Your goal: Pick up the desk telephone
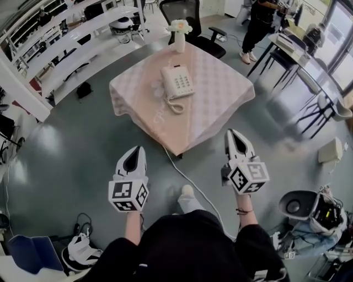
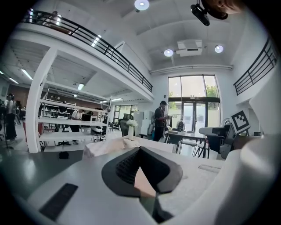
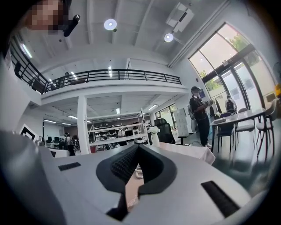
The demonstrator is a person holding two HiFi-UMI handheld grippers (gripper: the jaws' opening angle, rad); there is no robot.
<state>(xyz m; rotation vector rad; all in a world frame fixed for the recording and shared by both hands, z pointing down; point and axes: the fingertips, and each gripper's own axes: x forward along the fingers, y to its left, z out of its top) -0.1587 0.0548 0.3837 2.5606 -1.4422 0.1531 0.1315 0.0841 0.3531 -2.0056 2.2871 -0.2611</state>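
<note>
The jaws of the left gripper and of the right gripper are seen pressed together, with nothing held between them. Both grippers are held over the floor, apart from the table. The desk telephone is found near the table's middle, at 1 o'clock from the left gripper and 11 o'clock from the right. A vase of flowers is set at the table's 12 o'clock edge.

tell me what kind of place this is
Probably a large open-plan office or lab hall: an office chair behind the cloth-covered table, long white shelving, a railed mezzanine and tall glass doors.
</note>
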